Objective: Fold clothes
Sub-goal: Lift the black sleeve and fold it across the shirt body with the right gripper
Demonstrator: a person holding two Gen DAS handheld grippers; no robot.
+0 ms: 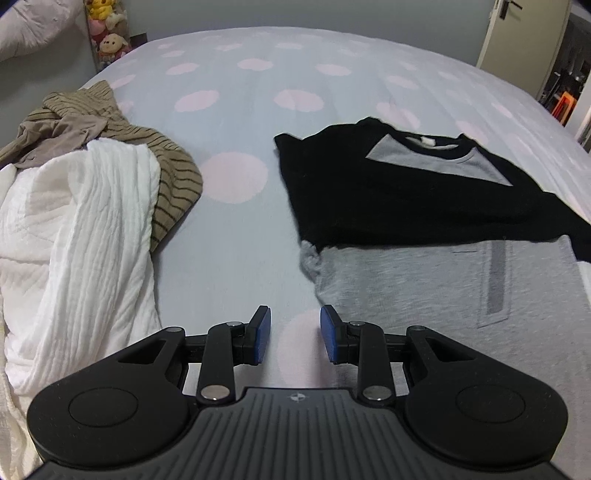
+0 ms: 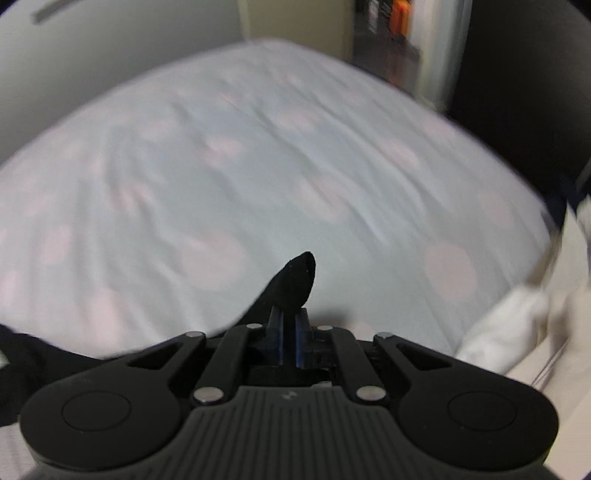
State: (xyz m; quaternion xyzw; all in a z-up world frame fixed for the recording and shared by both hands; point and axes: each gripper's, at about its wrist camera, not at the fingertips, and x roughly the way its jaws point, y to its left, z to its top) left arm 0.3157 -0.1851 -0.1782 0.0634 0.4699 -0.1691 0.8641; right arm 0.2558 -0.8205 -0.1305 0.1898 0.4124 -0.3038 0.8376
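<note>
Pale blue bed sheet (image 1: 236, 122) with pink blotches fills both views. Left wrist view: left gripper (image 1: 294, 334) at lower centre, jaws partly apart, blue pads (image 1: 263, 338) facing each other across bare sheet, nothing between them and nothing held.

Grey and black shirt (image 1: 406, 192) lies flat at right of the frame: black sleeves and shoulders above, grey collar panel at the top, grey body spreading toward lower right with a darker grey stripe on it. Its grey hem edge sits just beside the right-hand pad; touching or not, cannot tell.

Heap of unfolded clothes at left: white crinkled garment (image 1: 81, 236) in front, tan striped garment (image 1: 162, 177) draped behind and beside it, plain taupe cloth (image 1: 55, 136) bunched at the back. Heap and shirt well apart, bare sheet between.

Upper left corner: stuffed toys (image 1: 107, 33) stacked against the wall. Upper right: door (image 1: 517, 40) ajar.

Right wrist view, blurred: right gripper (image 2: 290, 328) at lower centre, jaws pinched together on a fold of black fabric (image 2: 295, 280) that pokes up past the tips and trails off to lower left. White cloth (image 2: 506, 325) at right edge, identity unclear
</note>
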